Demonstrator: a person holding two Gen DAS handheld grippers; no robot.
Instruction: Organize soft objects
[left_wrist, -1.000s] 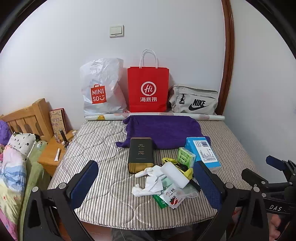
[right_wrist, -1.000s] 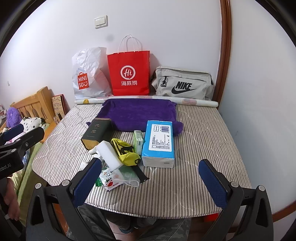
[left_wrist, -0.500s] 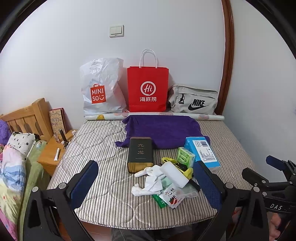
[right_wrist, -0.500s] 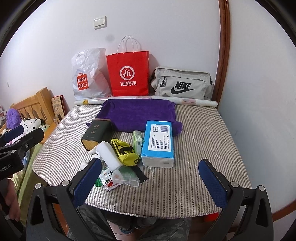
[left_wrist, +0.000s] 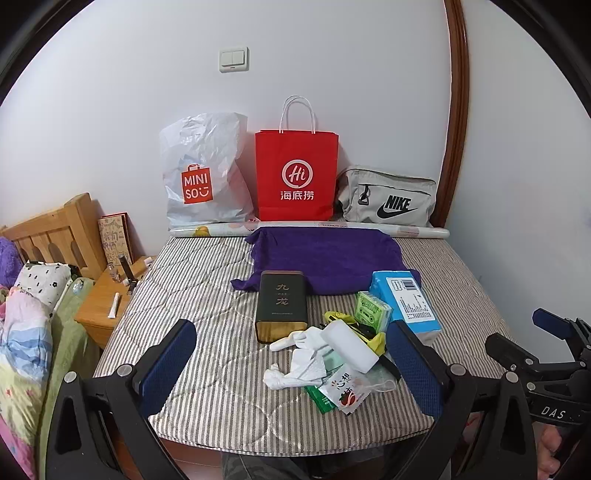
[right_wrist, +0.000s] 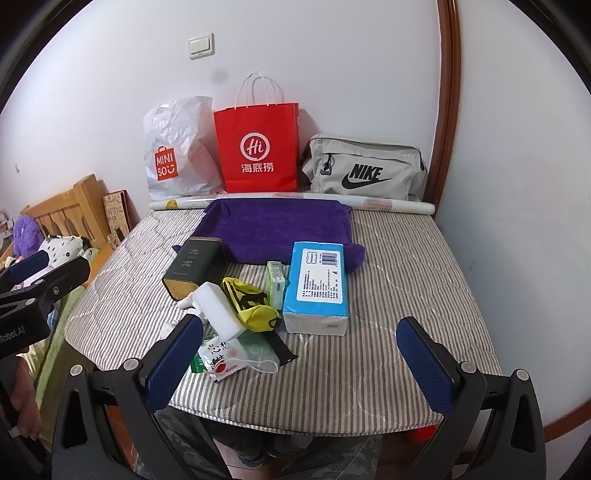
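Hovering spread and empty, the left gripper (left_wrist: 291, 363) frames white socks (left_wrist: 297, 363) at 12 o'clock, half-hidden behind the right gripper (right_wrist: 299, 360).

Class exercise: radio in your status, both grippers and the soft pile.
Left gripper open, empty. Right gripper open, empty. Soft pile untouched on mattress. Dark tin beside it.

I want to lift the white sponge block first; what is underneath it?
The white sponge block lies across the yellow pouch, white cloth and a clear packet. Whatever sits directly beneath its middle is covered.
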